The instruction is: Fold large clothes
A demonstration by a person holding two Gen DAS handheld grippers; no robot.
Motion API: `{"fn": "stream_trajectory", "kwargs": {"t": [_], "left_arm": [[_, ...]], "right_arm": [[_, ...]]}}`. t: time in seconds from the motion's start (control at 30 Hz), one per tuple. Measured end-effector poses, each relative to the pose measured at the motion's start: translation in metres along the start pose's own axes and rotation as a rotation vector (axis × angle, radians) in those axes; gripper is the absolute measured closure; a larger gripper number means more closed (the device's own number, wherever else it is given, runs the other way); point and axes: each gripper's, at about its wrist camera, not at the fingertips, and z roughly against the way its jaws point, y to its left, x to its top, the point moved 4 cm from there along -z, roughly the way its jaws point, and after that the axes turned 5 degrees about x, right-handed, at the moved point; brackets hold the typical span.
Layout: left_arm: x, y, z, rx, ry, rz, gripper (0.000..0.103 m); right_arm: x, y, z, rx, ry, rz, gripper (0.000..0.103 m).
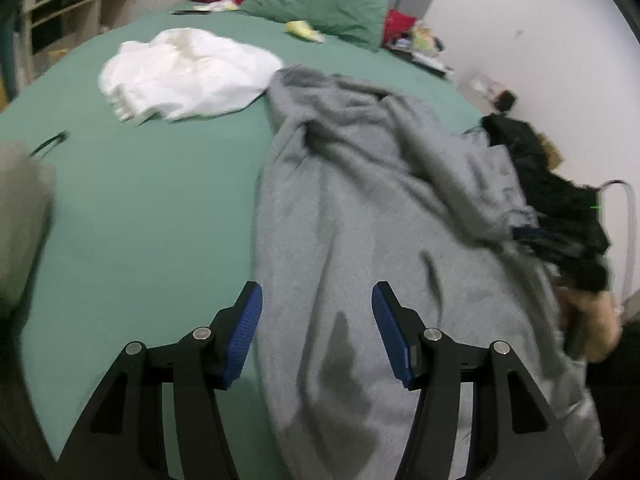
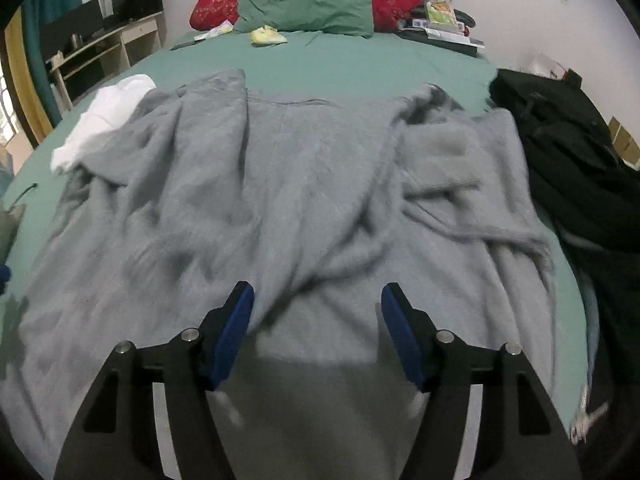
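Right wrist view: the green bed [image 2: 340, 64] carries my grey garment [image 2: 280, 184], spread out but rumpled, no fold made yet, so basically everything's left. Right tool [image 2: 318, 312] and left tool [image 1: 316, 312] both hang released, empty.

Counted on the green bed sheet [image 2: 340, 68]: one grey garment [image 2: 280, 184], one white garment [image 1: 188, 72], one green pillow [image 2: 308, 4], one red pillow [image 2: 216, 0], one black bag [image 2: 568, 152], one yellow cloth [image 2: 266, 36]. Two grippers are counted: left gripper [image 1: 317, 300], right gripper [image 2: 317, 300].
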Motion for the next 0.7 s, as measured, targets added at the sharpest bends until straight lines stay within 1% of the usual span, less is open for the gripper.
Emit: {"fn": "stream_trajectory", "kwargs": {"t": [0.13, 0.23, 0.3, 0.37, 0.43, 0.5, 0.53, 0.6, 0.7], "left_arm": [[-0.026, 0.001, 0.016, 0.026, -0.010, 0.049, 0.043], [-0.044, 0.001, 0.031, 0.041, -0.033, 0.054, 0.043], [-0.059, 0.004, 0.040, 0.040, -0.046, 0.076, 0.043], [-0.075, 0.008, 0.045, 0.045, -0.041, 0.106, 0.041], [-0.085, 0.010, 0.048, 0.040, -0.038, 0.125, 0.040], [-0.091, 0.008, 0.049, 0.049, -0.035, 0.131, 0.039], [-0.092, 0.004, 0.051, 0.038, -0.043, 0.124, 0.038], [-0.096, -0.006, 0.056, 0.039, -0.063, 0.072, 0.037], [-0.100, -0.018, 0.063, 0.034, -0.083, 0.012, 0.035]], "right_arm": [[-0.027, -0.019, 0.035, -0.017, -0.003, -0.017, 0.037], [-0.055, -0.038, 0.065, -0.022, -0.014, -0.058, 0.035], [-0.076, -0.058, 0.083, -0.018, -0.013, -0.108, 0.035], [-0.097, -0.076, 0.098, -0.011, -0.018, -0.166, 0.035], [-0.121, -0.089, 0.111, 0.006, -0.019, -0.214, 0.035], [-0.142, -0.093, 0.121, 0.020, -0.024, -0.246, 0.034], [-0.149, -0.095, 0.123, 0.031, -0.021, -0.255, 0.034], [-0.168, -0.096, 0.127, 0.073, -0.013, -0.267, 0.034], [-0.189, -0.095, 0.133, 0.082, -0.019, -0.275, 0.034]]}}
